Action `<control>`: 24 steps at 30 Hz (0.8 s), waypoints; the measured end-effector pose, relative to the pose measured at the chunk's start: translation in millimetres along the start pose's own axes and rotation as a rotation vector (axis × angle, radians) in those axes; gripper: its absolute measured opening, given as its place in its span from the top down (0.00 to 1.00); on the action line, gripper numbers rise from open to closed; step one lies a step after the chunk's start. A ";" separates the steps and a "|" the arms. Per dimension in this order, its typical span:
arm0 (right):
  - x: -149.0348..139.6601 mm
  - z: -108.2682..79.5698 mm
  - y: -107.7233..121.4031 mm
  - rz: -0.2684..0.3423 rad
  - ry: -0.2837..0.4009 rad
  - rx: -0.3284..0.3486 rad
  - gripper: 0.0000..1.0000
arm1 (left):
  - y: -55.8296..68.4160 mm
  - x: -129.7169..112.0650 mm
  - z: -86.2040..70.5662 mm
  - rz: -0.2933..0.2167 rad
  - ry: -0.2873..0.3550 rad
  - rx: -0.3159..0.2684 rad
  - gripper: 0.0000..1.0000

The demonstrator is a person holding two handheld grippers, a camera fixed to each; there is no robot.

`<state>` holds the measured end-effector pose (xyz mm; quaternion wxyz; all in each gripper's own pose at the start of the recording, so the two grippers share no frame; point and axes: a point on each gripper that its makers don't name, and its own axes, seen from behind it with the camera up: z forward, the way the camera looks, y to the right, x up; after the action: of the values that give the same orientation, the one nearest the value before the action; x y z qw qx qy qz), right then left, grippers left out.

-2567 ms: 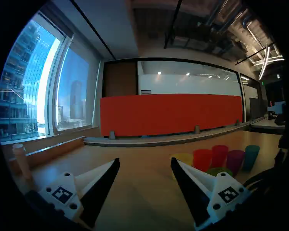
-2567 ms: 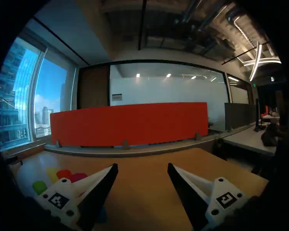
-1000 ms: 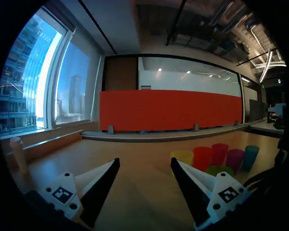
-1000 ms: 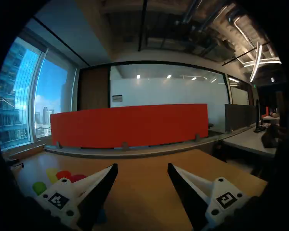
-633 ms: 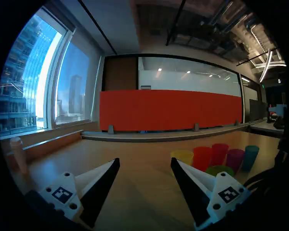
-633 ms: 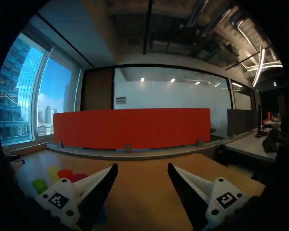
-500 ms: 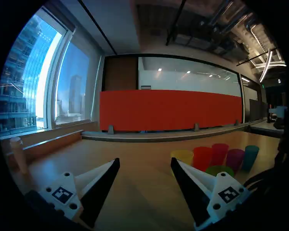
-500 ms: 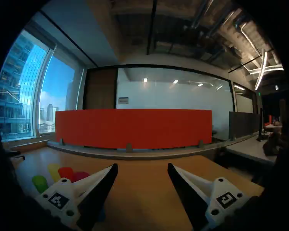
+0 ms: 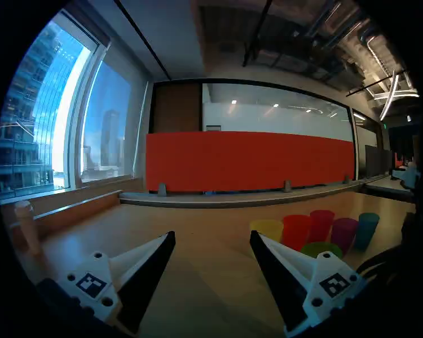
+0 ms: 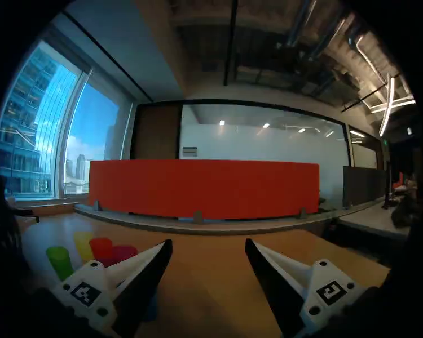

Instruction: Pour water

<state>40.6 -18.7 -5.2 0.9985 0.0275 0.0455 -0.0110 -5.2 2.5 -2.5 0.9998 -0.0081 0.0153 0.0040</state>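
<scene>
Several coloured plastic cups stand in a cluster on the wooden table: yellow [image 9: 267, 230], red [image 9: 295, 232], pink [image 9: 321, 223], magenta [image 9: 344, 235], teal [image 9: 368, 228] and a low green one [image 9: 320, 249]. They lie ahead and right of my left gripper [image 9: 211, 248], which is open with nothing between its fingers. In the right gripper view the same cups stand at the left: green [image 10: 59, 261], yellow [image 10: 83, 245], red [image 10: 101, 248], magenta [image 10: 124, 252]. My right gripper [image 10: 208, 253] is open and holds nothing. A slim orange-capped bottle [image 9: 27, 226] stands at the far left.
A long red divider panel [image 9: 248, 161] runs along the table's far edge. Large windows [image 9: 36, 129] are at the left. Another desk [image 10: 375, 217] with dark objects lies off to the right. Bare wooden table surface [image 9: 206, 281] stretches ahead of both grippers.
The right gripper has turned left, so the cups sit further into its view and the green cup shows fully. The left gripper has hardly moved.
</scene>
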 end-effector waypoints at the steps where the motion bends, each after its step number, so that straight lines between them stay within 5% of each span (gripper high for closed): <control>1: -2.1 0.2 0.4 -0.001 0.001 -0.001 0.00 | 0.0 0.0 0.0 0.000 0.000 0.000 0.02; 9: -18.3 0.5 6.0 -0.032 0.009 -0.017 0.00 | 0.4 -0.2 0.8 0.000 0.000 0.000 0.02; 24: -42.3 5.3 15.8 0.015 -0.033 -0.031 0.00 | 0.5 -0.9 -0.1 0.000 0.000 0.000 0.02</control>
<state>-0.6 -2.4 4.8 0.9995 0.0120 0.0288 -0.0035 -6.0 3.1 -2.6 0.9998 -0.0080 0.0153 0.0041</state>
